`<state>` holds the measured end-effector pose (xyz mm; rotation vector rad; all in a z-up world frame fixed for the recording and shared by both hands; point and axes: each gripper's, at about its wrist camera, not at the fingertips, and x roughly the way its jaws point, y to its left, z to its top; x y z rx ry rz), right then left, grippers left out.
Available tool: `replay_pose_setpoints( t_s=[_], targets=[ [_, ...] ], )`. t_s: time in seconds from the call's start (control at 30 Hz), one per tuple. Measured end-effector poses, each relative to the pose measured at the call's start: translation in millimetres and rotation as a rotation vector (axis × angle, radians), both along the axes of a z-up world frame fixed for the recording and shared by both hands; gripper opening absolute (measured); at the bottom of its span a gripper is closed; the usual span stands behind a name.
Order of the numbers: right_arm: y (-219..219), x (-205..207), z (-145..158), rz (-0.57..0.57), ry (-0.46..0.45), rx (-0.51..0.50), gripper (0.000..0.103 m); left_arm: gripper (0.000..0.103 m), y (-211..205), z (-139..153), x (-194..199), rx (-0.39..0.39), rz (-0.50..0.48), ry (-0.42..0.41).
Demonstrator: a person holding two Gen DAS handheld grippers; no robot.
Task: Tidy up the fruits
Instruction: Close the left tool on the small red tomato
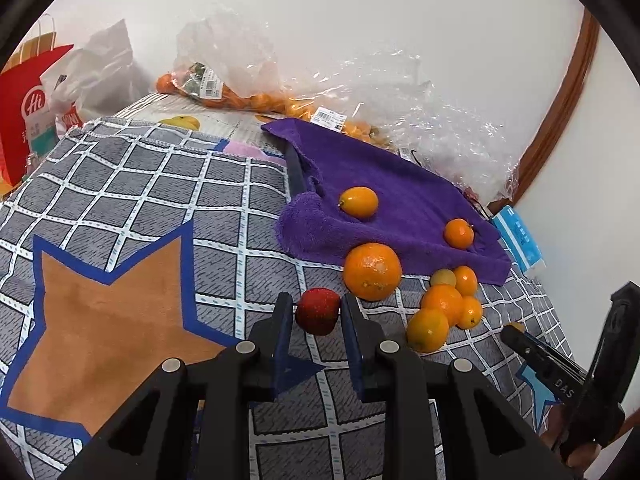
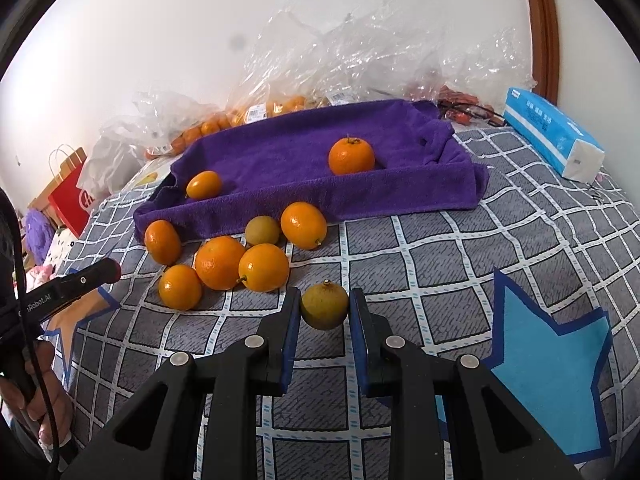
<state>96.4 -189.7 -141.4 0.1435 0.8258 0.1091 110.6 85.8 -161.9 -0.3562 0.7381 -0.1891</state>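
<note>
Left gripper (image 1: 318,312), as I read it from my station: clenched on a small red fruit (image 1: 318,311), both pads touching it, above the grey checked blanket (image 1: 140,184). Middle ground: a loose cluster of oranges (image 2: 220,262) on the blanket just in front of the purple towel (image 2: 300,152), which carries a kumquat (image 2: 204,185) and a tangerine (image 2: 351,156). Right gripper (image 2: 325,308): I see its pads flanking a brownish-green round fruit (image 2: 324,306) with thin gaps either side, so not gripping; blue tissue pack (image 2: 554,138) far right.
</note>
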Motion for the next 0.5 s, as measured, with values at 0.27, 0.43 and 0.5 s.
replay_pose_setpoints(
  t_s=[0.27, 0.43, 0.5],
  targets=[
    [-0.6, -0.8, 5.3, -0.021, -0.007, -0.021, 0.024, 0.023, 3.1, -0.8, -0.1, -0.004, 0.022, 0.009],
    [2.2, -1.1, 14.9, -0.01, -0.024, -0.027, 0.024, 0.023, 5.6, -2.8, 1.8, -0.013, 0.032, 0.023],
    [2.9, -1.1, 18.3, -0.008, -0.032, -0.023, 0.024, 0.023, 5.6, -1.6, 1.3, -0.014, 0.03, 0.016]
  ],
)
